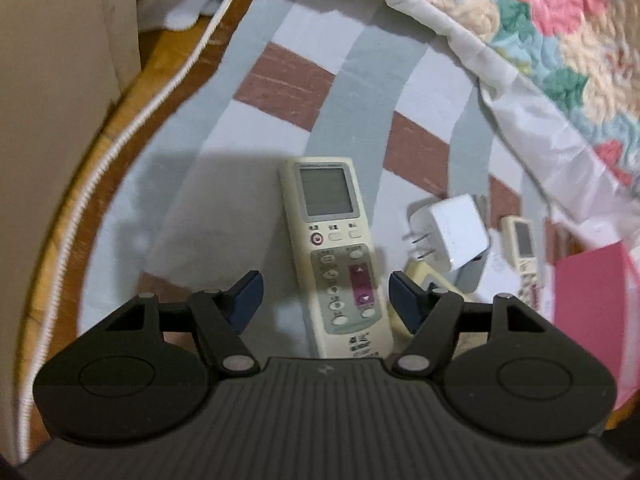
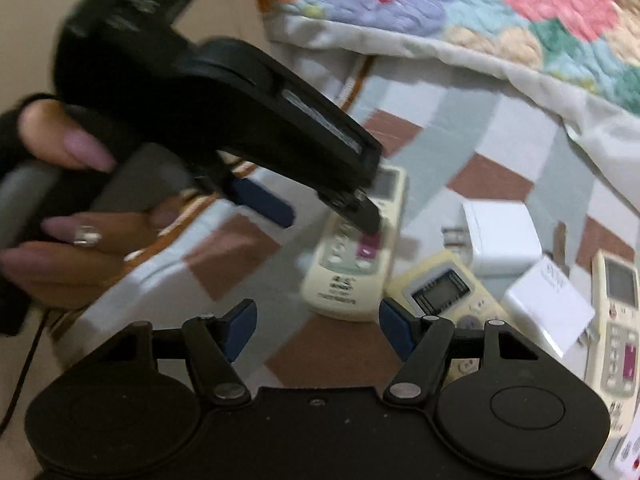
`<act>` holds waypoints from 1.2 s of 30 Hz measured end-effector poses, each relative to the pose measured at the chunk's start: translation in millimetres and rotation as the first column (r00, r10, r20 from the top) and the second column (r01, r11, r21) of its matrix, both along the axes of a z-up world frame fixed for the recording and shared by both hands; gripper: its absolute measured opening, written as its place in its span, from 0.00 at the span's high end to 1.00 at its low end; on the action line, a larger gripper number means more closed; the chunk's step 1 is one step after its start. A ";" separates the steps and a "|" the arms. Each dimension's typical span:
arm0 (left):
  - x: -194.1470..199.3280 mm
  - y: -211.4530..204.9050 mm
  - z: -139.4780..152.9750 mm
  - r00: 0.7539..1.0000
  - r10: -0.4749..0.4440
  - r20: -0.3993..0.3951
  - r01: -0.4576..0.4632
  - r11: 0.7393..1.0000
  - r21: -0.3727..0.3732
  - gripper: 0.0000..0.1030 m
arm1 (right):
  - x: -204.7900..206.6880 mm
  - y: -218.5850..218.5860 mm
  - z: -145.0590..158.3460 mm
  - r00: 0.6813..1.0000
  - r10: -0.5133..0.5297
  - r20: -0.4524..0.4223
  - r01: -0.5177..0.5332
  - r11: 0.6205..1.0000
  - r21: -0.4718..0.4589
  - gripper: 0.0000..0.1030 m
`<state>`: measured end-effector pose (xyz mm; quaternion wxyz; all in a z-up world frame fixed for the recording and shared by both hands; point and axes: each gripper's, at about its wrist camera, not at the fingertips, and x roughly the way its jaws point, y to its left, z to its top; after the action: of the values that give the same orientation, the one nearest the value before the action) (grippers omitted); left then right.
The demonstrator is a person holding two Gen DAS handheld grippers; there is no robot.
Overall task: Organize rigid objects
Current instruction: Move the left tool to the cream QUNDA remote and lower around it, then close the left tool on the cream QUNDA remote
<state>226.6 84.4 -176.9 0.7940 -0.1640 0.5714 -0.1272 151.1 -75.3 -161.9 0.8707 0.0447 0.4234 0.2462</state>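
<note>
In the left wrist view, the left gripper [image 1: 323, 298] hangs released, its blue pads spread wide to either side of the cream remote [image 1: 334, 256], which lies lengthwise at lower centre on the checked sheet [image 1: 256, 128], screen end pointing up the frame. Neither pad seems to touch it. To its right sit a white charger [image 1: 454, 228], prongs facing left, and a second small remote [image 1: 524, 242] beside a pink card [image 1: 592, 304]; the floral quilt [image 1: 560, 20] fills the upper right. A good grasp here probably means lowering straight over the button section, centring the body between the pads, then closing across its narrow width, so it cannot pivot. In the right wrist view, the right gripper [image 2: 316, 326] is likewise released and grasps nothing, low in the frame. The other tool, gripped by the person's hand [image 2: 76, 236] at left, reaches over the same remote at centre. Clutter crowds the lower right: another remote [image 2: 444, 292], two white chargers, one more remote at the edge. The right tool is best kept clear, I judge, to avoid nudging that pile.
</note>
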 end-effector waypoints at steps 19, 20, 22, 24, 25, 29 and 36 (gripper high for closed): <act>-0.6 7.8 -22.0 0.994 0.079 -0.080 -0.085 0.993 -0.076 0.66 | -10.9 21.5 -5.2 0.995 -0.066 -0.073 0.059 0.993 -0.098 0.42; -1.2 6.3 -22.4 0.995 0.072 -0.075 -0.078 0.995 -0.070 0.67 | -12.3 21.8 -5.1 0.996 -0.058 -0.069 0.051 0.993 -0.108 0.43; -3.4 1.3 -20.9 0.997 0.050 -0.057 -0.053 0.997 -0.047 0.68 | -12.7 22.8 -7.0 0.998 -0.049 -0.051 0.042 0.992 -0.118 0.40; -4.2 -1.4 -20.1 0.998 0.043 -0.051 -0.045 0.998 -0.037 0.67 | -7.5 25.4 -8.5 0.998 -0.056 -0.034 0.052 0.993 -0.108 0.34; -4.4 -2.2 -19.9 0.998 0.041 -0.048 -0.043 0.999 -0.033 0.67 | -3.7 27.9 -9.8 0.998 -0.054 -0.025 0.051 0.993 -0.105 0.32; -4.7 -2.5 -19.3 0.997 0.056 -0.054 -0.057 0.998 -0.031 0.61 | 4.2 49.8 -10.3 0.999 -0.010 0.052 0.021 0.978 -0.209 0.30; -13.2 -2.4 -21.7 0.988 0.038 -0.148 -0.049 0.996 -0.075 0.47 | 18.0 33.3 -6.1 0.997 -0.080 -0.014 0.078 0.992 -0.103 0.37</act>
<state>213.4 82.0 -198.6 0.7453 -0.2164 0.6191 -0.1199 169.1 -42.1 -168.0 0.8770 0.0190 0.4413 0.1891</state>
